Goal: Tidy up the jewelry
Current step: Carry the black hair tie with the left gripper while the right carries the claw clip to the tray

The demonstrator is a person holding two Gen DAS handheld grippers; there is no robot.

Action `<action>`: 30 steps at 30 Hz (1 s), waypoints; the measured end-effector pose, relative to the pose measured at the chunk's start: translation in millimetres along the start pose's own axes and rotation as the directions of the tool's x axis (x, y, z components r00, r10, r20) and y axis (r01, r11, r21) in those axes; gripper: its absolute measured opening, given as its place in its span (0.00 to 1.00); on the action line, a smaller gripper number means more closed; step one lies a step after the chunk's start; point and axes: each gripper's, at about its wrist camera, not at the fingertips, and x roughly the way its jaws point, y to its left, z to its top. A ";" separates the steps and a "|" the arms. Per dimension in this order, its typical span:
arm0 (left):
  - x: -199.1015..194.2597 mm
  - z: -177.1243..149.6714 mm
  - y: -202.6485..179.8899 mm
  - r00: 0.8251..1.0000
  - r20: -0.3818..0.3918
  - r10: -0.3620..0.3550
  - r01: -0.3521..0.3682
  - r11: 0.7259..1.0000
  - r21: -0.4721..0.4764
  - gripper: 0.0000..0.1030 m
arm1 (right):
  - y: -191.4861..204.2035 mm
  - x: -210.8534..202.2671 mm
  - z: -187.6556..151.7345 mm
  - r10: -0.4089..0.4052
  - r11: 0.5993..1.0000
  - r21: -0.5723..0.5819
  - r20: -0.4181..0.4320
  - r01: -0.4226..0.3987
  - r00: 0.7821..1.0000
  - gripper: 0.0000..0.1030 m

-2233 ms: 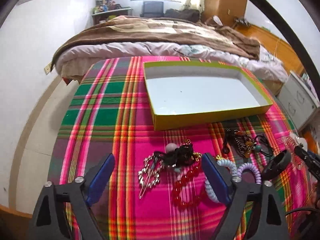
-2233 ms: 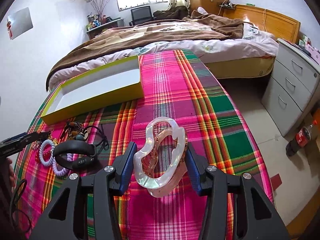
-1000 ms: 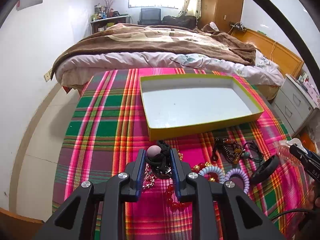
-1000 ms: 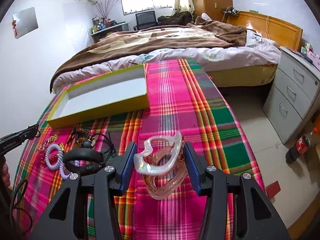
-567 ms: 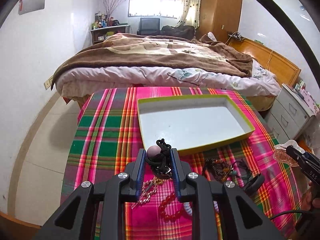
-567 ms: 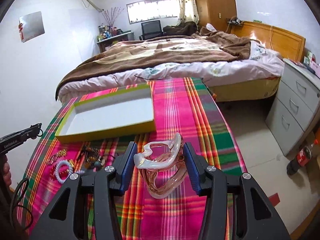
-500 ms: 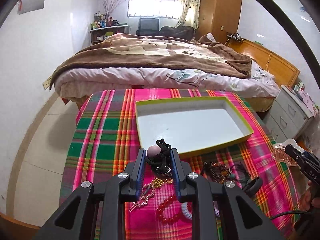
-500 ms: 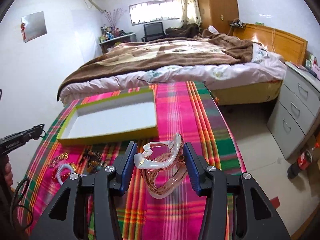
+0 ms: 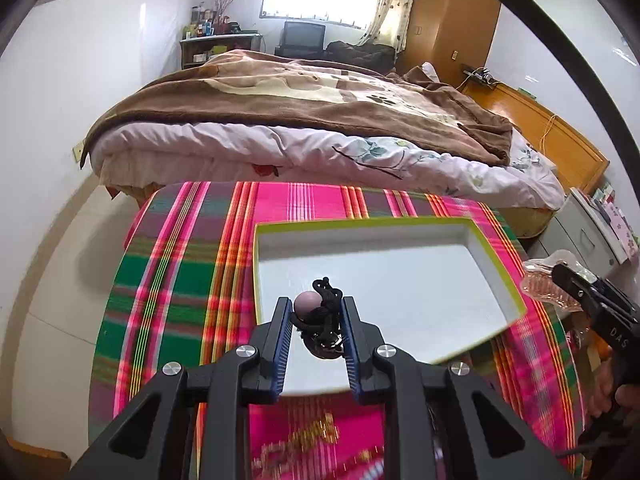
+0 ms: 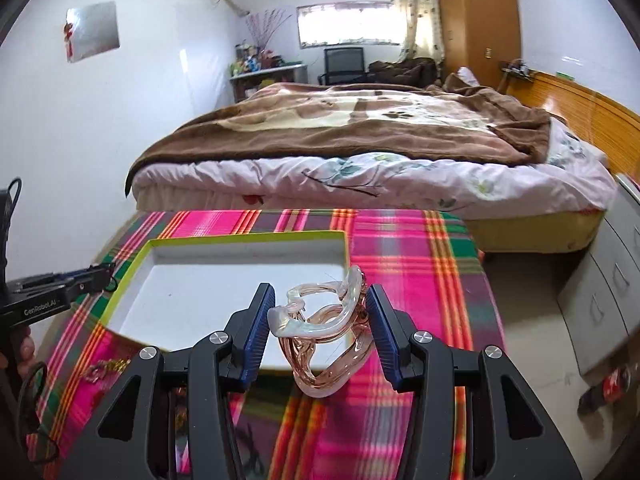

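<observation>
**Both grippers loaded, held over the box**

Left gripper (image 9: 313, 322): jaws nearly closed, clamped on a black corded hair tie (image 9: 323, 326) w/ a round mauve bead at its top. Tie sits between the blue pads, raised off the counter, above the near-left part of the box (image 9: 496, 280). From the right wrist cam the left gripper (image 10: 105, 276) shows at far left edge, tip just beside the box's left rim.

Right gripper (image 10: 320, 322): jaws partly closed, pressing both sides of a clear pinkish hair claw (image 10: 326, 330). Claw is lifted, tilted, hanging over the box's near-right corner (image 10: 344, 240) and the cloth beside it. In the left wrist cam the same claw (image 9: 546, 284) and right gripper (image 9: 558, 276) appear at right, just past the box's right wall.

Box: shallow, white inside, yellow-green rim, nothing visible in it. Sits on the counter, which is covered w/ a pink/green/orange plaid cloth (image 9: 168, 280).

Rest of jewelry: gold chain piece (image 9: 308, 438) on the cloth near the box's front edge, blurred, below the left gripper; also seen at lower left in the right cam (image 10: 104, 368). Other bits there too blurry to ID.

Bkgd: bed (image 10: 360, 136) w/ brown blanket beyond the counter; gray drawer unit (image 10: 608, 292) to the right.
</observation>
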 end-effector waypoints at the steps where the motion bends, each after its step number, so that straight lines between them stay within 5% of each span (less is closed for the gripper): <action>1: 8.0 3.6 0.4 1.000 -0.012 0.004 -0.004 1.000 -0.001 0.24 | 2.0 9.1 2.4 -0.003 1.000 -0.017 -0.010 0.003 1.000 0.47; 12: 66.7 16.3 8.3 0.997 -0.078 0.024 -0.026 0.999 -0.020 0.24 | 13.8 70.5 12.7 0.007 0.997 -0.082 -0.082 -0.014 0.997 0.47; 30: 88.5 8.9 -0.6 0.992 -0.126 0.027 -0.026 1.000 0.013 0.28 | 15.1 88.7 -1.6 -0.022 0.993 -0.116 -0.138 0.006 0.990 0.47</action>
